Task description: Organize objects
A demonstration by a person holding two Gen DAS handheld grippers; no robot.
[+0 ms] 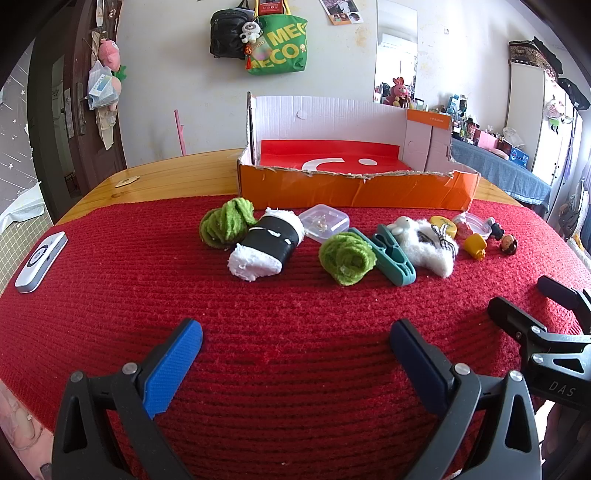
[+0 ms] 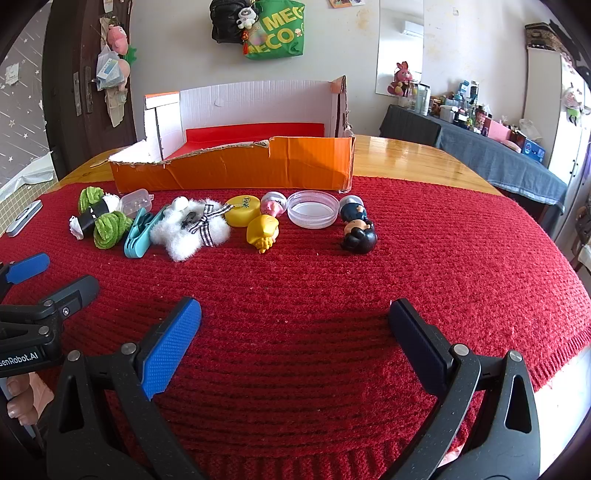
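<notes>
Well, nothing's sorted yet: the orange box (image 1: 354, 190) sits empty while the toys (image 2: 258, 227) line the red surface (image 2: 332, 266) before it, left hand-held gripper (image 1: 295, 341) and right hand-held gripper (image 2: 295, 319) both spread wide, empty.

A green tote bag (image 1: 282, 40) hangs on the wall at twelve o'clock beside a black bag (image 1: 227, 33). A dark door (image 1: 74, 110) stands at ten o'clock, a pink plush (image 2: 402, 75) at one o'clock.
</notes>
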